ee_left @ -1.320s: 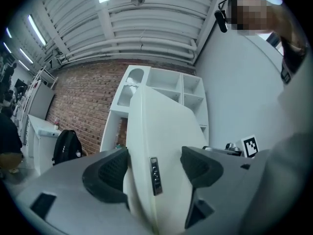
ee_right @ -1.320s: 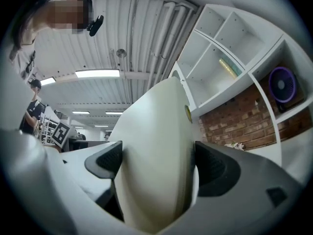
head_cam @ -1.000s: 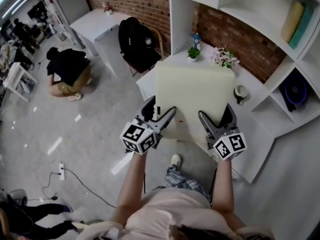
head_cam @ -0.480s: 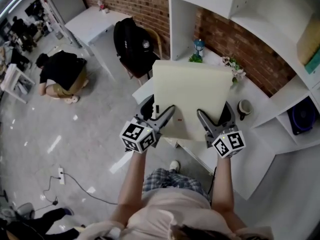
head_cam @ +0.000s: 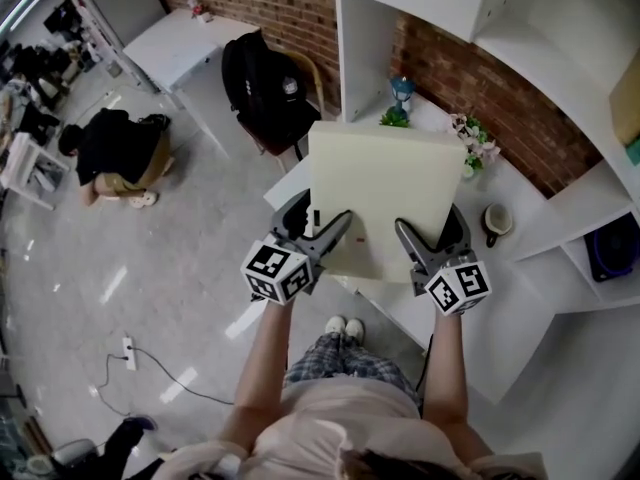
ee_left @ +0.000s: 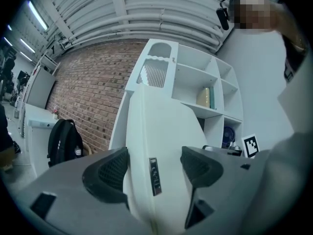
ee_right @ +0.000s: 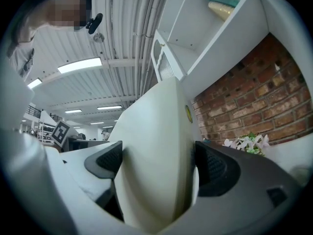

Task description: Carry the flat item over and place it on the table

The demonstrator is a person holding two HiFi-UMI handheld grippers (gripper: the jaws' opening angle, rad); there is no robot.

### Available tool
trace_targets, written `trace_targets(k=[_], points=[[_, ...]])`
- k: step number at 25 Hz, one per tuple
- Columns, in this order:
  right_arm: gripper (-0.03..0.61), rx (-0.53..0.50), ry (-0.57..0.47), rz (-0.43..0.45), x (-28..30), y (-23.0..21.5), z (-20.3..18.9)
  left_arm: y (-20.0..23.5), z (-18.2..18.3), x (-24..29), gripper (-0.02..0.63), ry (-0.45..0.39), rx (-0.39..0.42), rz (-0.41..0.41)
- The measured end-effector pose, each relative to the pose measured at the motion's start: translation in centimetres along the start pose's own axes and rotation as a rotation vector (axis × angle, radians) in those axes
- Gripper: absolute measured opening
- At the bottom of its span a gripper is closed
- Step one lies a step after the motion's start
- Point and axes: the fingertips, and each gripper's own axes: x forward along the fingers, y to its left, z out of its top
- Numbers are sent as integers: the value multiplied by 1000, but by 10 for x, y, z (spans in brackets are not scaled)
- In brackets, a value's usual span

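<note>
I hold a flat, plain cream square panel (head_cam: 385, 193) at the centre of the frame. Its lower edge is clamped by my left gripper (head_cam: 322, 218) and right gripper (head_cam: 430, 228), and it overlaps the white table (head_cam: 505, 313).

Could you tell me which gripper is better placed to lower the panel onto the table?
Probably right: both clamp the panel, but the right gripper hangs over the table, the left gripper near its edge.

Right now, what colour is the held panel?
Pale cream; the panel shows best in the head view.
</note>
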Motion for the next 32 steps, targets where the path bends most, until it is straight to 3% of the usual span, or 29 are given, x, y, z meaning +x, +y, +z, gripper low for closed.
trace_targets(k=[27, 32], points=[[469, 139, 343, -73, 75, -82, -134, 96, -120, 82, 336, 208, -136, 23], [469, 204, 380, -84, 86, -95, -151, 109, -131, 94, 336, 227, -164, 34]])
